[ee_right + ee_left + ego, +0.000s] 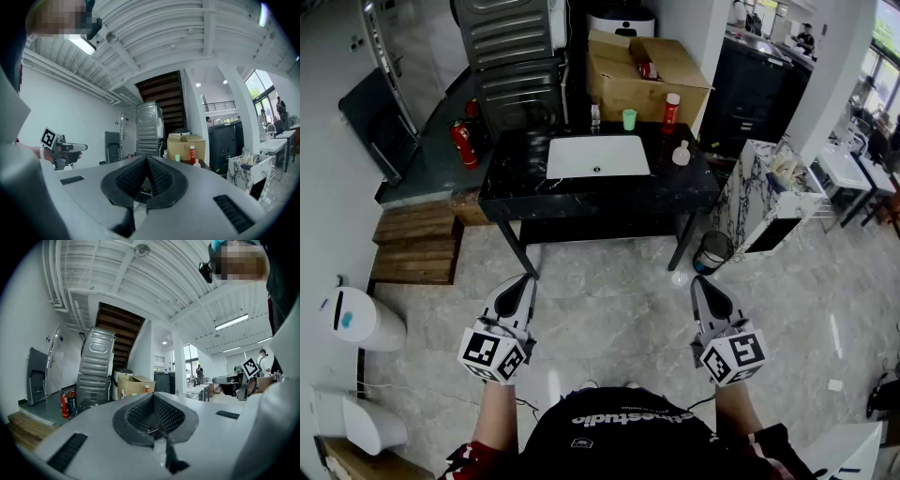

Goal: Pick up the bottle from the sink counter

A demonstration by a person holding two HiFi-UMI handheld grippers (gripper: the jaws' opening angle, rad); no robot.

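Lowest in the head view, a person's dark-shirted torso is cut off by the frame edge, and the shirt's print is only partly legible. Just ahead, the left gripper and right gripper are held side by side over the pale marble floor, well apart from each other and short of the sink counter. The hands behind the marker cubes are largely hidden.

Each gripper's own view shows its jaws pressed together with nothing between the pads, so both tools are closed and empty.

A red bottle stands upright near the counter's rear right edge. A small pale bottle stands just in front of it, right of the white basin. Which of the two the task means cannot be determined. A green cup sits behind the basin, and a small clear object beside it is too small to identify.

In the left gripper view, that gripper's body hides the counter, and only the red bottle's top shows above it. A cardboard box stands behind the counter, its far side cut off.
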